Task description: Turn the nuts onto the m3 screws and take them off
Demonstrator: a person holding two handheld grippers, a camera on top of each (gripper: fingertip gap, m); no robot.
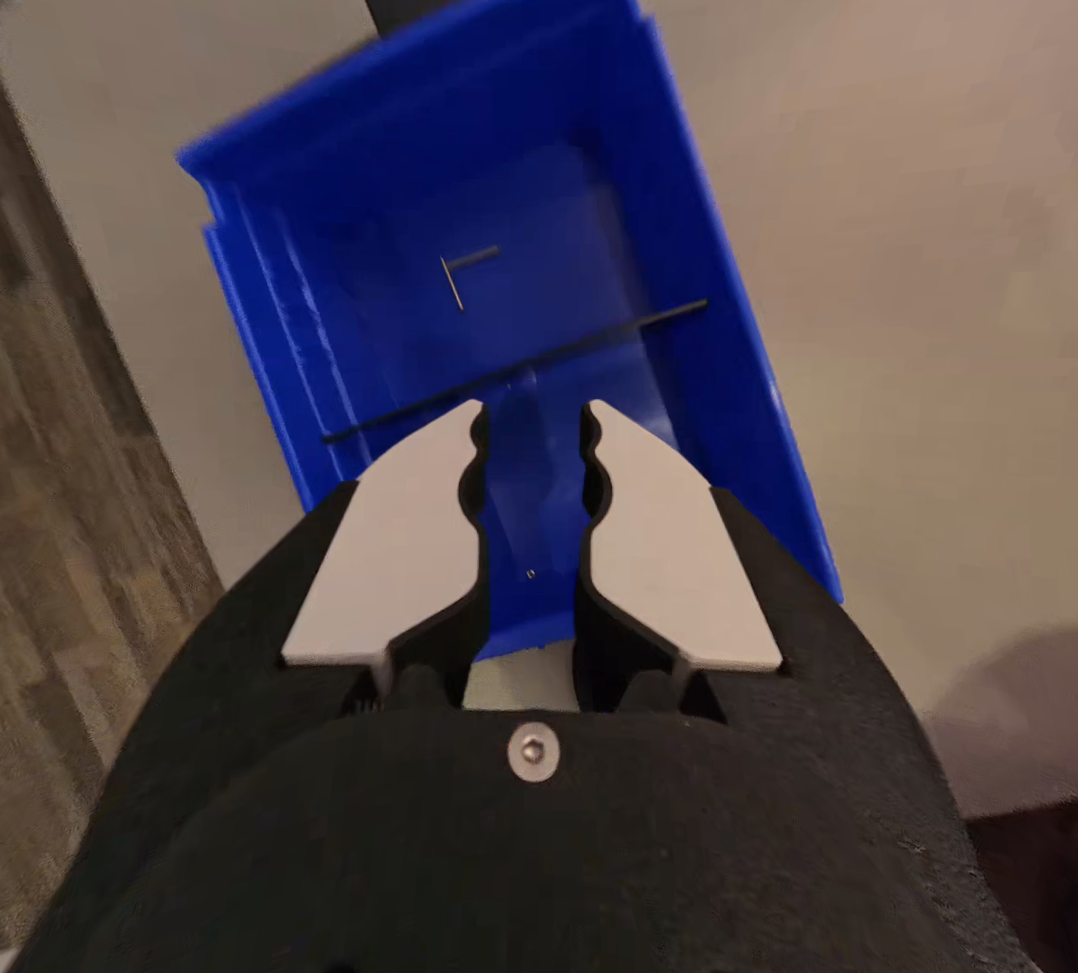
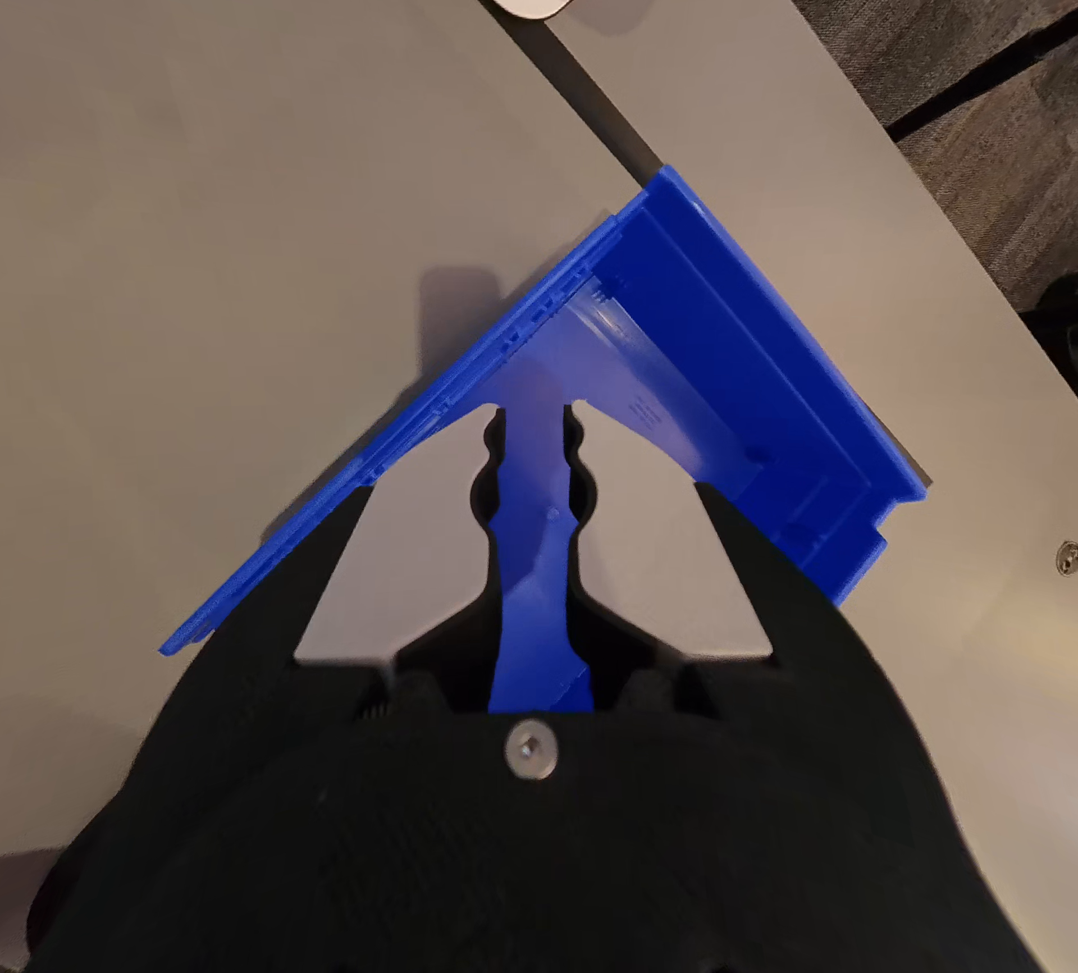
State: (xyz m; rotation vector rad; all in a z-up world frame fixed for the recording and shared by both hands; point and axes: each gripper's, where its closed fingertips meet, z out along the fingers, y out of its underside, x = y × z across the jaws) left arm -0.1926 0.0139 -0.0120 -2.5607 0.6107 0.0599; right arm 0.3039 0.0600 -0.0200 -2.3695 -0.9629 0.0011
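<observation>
Nut [image 1: 530, 573] inside blue bin [image 1: 729, 303]

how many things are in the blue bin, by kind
Seen from the left wrist view, inside the blue bin:
L-shaped hex key: 1
long thin black rod: 1
small nut: 1
Total: 3

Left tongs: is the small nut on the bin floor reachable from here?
Probably yes. The left tongs hang open above the blue bin, and the nut lies uncovered between the fingers; only the bin walls crowd it.
</observation>
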